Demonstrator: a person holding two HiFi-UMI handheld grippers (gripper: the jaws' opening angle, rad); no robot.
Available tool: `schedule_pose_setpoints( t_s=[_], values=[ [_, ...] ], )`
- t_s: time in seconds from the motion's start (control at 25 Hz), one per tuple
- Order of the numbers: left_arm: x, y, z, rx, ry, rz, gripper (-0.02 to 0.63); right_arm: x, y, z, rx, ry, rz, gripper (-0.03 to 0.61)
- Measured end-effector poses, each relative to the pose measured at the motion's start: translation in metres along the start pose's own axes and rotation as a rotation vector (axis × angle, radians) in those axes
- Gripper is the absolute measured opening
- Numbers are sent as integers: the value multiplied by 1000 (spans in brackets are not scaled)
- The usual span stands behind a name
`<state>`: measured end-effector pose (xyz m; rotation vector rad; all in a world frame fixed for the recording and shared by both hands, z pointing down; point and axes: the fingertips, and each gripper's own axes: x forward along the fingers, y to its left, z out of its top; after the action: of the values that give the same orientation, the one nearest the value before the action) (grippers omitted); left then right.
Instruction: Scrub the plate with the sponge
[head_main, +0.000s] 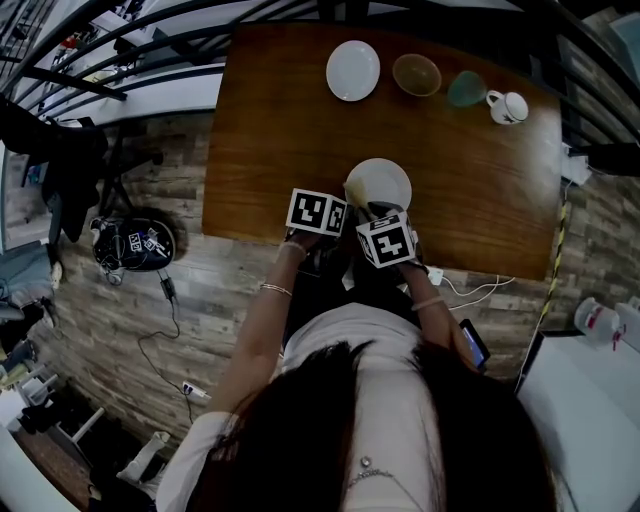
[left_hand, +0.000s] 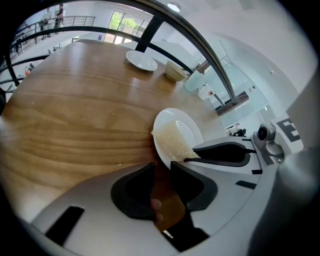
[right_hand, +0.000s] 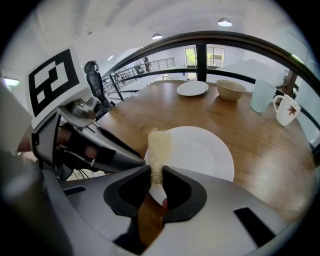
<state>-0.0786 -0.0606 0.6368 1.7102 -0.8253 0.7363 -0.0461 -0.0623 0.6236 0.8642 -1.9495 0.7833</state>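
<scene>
A white plate lies near the front edge of the wooden table. A pale yellow sponge stands on edge across the plate's left part, and my right gripper is shut on its near end. In the left gripper view the sponge lies on the plate under the right gripper's finger. My left gripper is open just short of the plate's near left rim, with only bare table between its jaws. Its finger reaches toward that rim in the right gripper view.
Along the table's far edge stand a second white plate, a tan bowl, a green cup and a white mug. A railing runs behind the table. A bag and cables lie on the floor to the left.
</scene>
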Motion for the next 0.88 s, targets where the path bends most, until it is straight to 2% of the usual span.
schedule_pose_setpoints(
  t_s=[0.16,0.36,0.88],
  values=[
    [1,1,0,-2,3,-1,107,-1,7,4,22,-13,33,87],
    [2,0,0,-1,3,1,107,-1,4,-2,33,-12,24,87],
    [0,1,0,-5,-2,4,107,-25,-54,-26,107,29,-163,87]
  ],
)
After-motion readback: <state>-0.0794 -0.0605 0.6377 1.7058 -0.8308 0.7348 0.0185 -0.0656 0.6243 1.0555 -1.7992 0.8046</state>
